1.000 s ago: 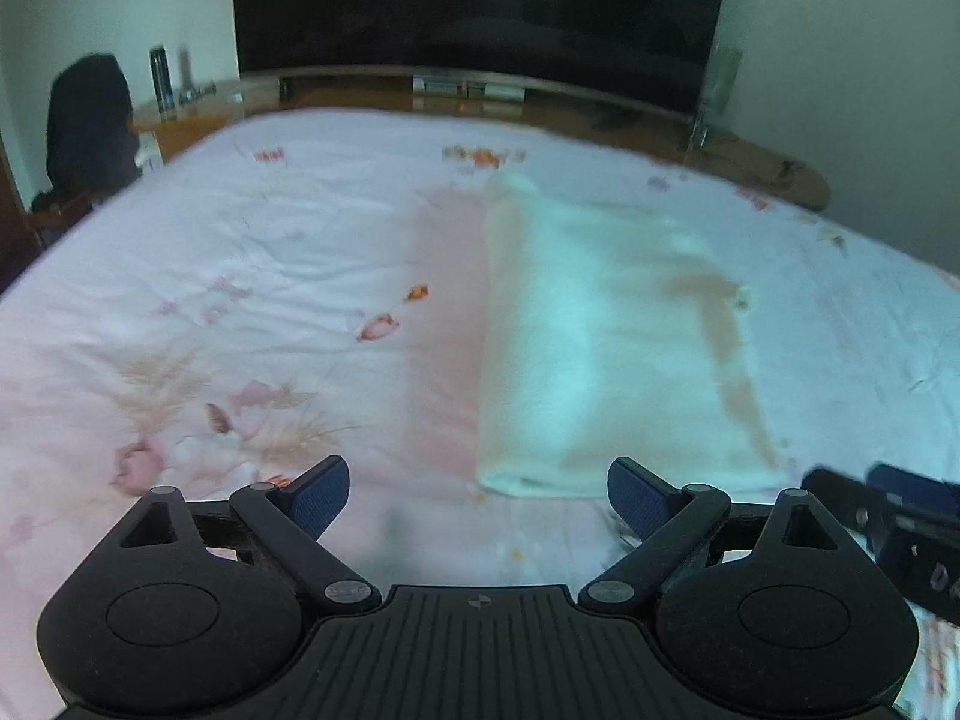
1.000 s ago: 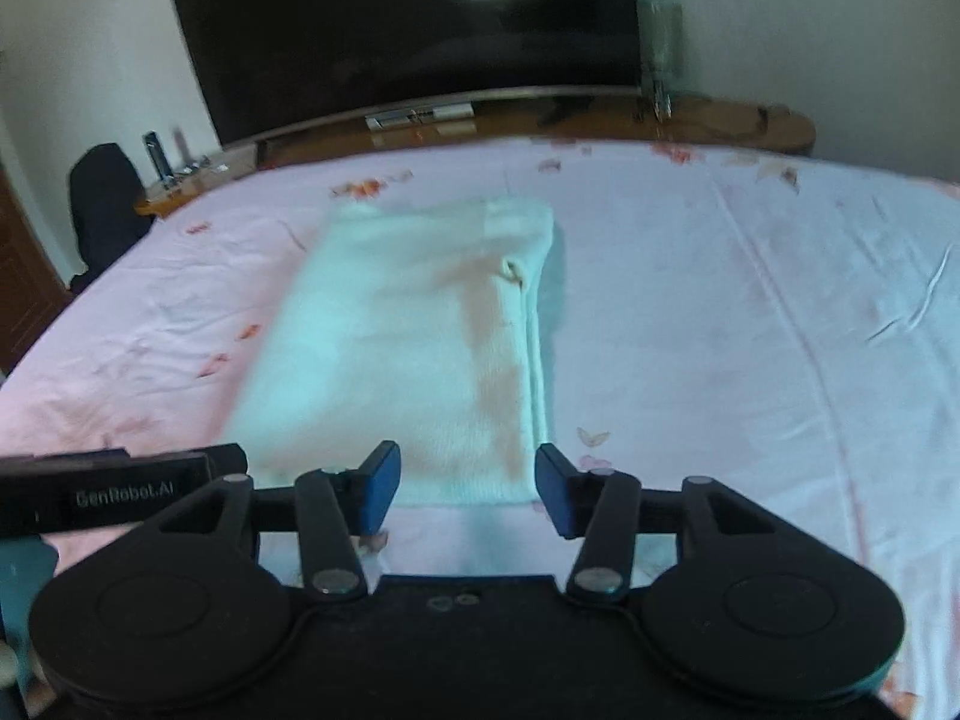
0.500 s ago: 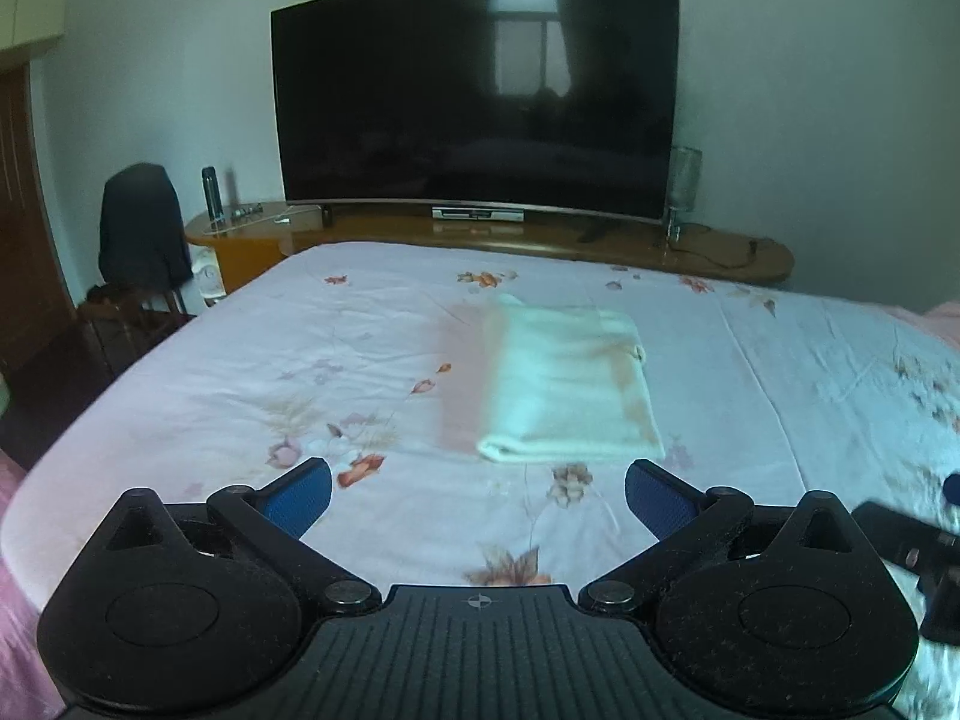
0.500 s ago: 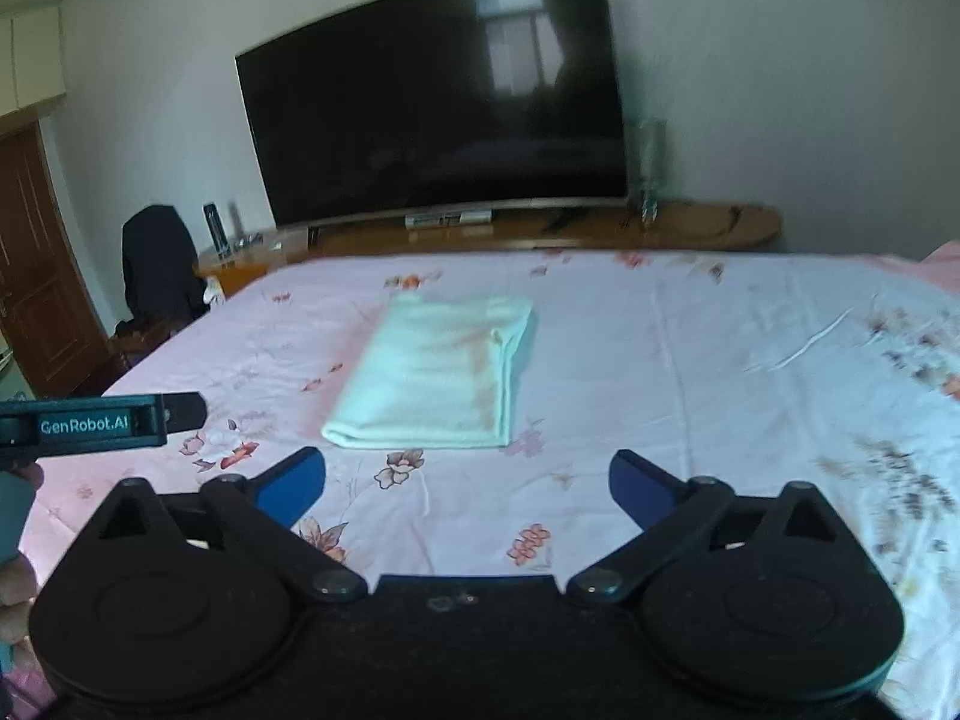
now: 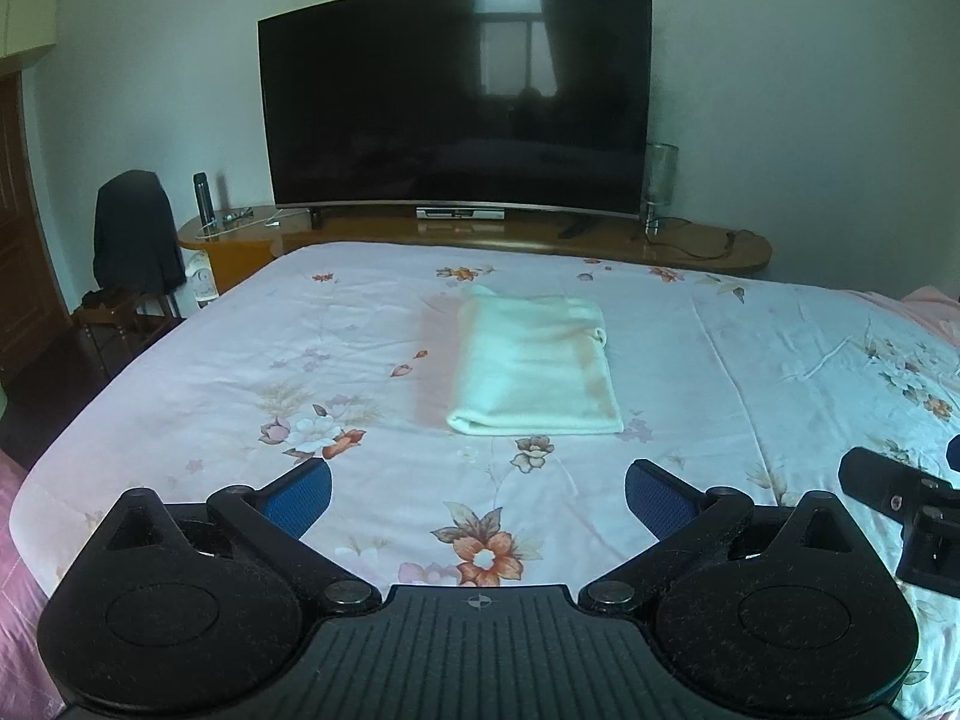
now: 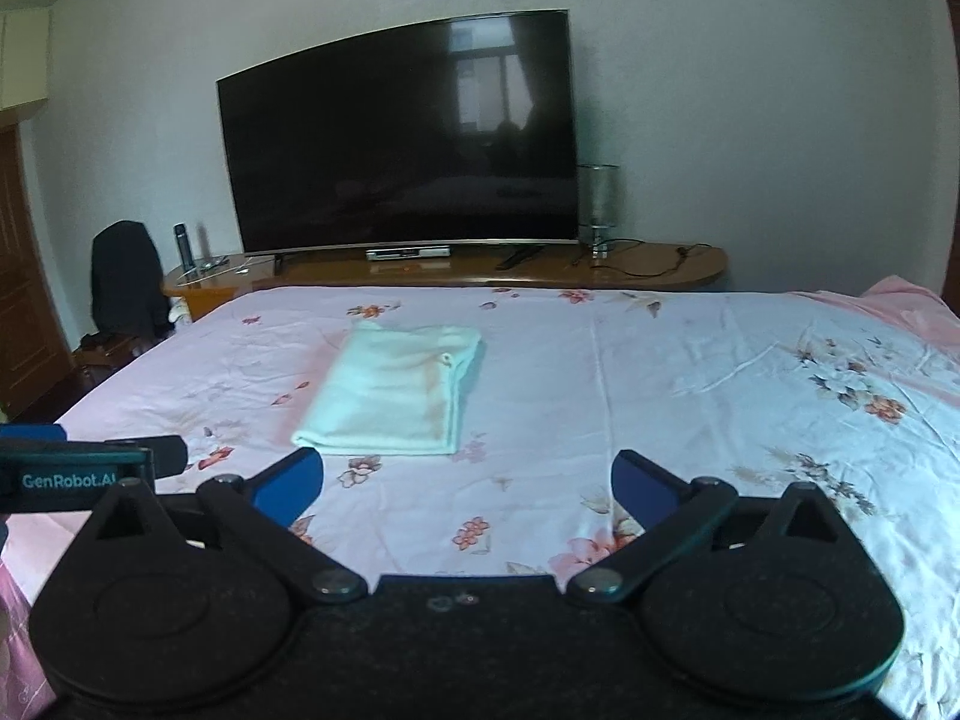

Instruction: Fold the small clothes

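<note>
Both grippers [image 5: 478, 495] [image 6: 467, 483] spread, floral bed [image 5: 780, 360], television [image 5: 456, 102] behind.

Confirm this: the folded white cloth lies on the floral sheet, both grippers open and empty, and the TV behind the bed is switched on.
One thing is wrong: the TV is off, its screen dark with only reflections, as the left wrist view shows. The cloth does lie folded on the sheet, and both grippers are open and empty.
</note>
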{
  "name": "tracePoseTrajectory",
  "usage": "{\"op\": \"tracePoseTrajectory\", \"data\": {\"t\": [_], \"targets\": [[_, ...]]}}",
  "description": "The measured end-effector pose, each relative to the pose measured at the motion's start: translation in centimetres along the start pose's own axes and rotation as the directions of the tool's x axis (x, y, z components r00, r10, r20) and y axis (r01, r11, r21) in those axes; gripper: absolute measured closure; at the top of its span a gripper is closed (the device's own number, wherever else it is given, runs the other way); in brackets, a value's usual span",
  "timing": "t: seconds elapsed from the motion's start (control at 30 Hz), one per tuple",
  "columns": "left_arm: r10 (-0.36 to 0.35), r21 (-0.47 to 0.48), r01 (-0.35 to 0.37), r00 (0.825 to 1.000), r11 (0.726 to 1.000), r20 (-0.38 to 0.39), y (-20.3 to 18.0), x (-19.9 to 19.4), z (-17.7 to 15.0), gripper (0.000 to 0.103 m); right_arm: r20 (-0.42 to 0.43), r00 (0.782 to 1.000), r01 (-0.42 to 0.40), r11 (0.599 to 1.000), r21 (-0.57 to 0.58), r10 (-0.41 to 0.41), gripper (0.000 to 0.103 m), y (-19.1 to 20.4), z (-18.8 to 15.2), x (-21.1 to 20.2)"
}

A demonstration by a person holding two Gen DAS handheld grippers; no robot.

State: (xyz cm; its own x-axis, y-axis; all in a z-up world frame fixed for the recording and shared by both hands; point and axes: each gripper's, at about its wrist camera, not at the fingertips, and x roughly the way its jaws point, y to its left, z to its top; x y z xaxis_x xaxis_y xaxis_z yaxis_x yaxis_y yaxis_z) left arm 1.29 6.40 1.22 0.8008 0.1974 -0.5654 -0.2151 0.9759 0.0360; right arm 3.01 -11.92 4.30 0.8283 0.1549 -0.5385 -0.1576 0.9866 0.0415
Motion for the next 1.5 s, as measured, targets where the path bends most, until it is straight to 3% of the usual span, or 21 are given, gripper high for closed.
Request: {"op": "tracePoseTrajectory", "data": {"t": [0.4,1.5], "targets": [[0.046,-0.004,-0.046,0.999,0.999,-0.004,-0.2,0.1,-0.3,0.000,0.004,0.999,0.040,0.999,0.010,-0.040,0.001,-0.4,-0.3,0.4],[0.051,-0.003,-0.051,0.999,0.999,-0.006,-0.2,0.6,0.2,0.000,-0.003,0.999,0.035,0.999,0.001,-0.035,0.001,-0.6,-0.4,1.5]]}}
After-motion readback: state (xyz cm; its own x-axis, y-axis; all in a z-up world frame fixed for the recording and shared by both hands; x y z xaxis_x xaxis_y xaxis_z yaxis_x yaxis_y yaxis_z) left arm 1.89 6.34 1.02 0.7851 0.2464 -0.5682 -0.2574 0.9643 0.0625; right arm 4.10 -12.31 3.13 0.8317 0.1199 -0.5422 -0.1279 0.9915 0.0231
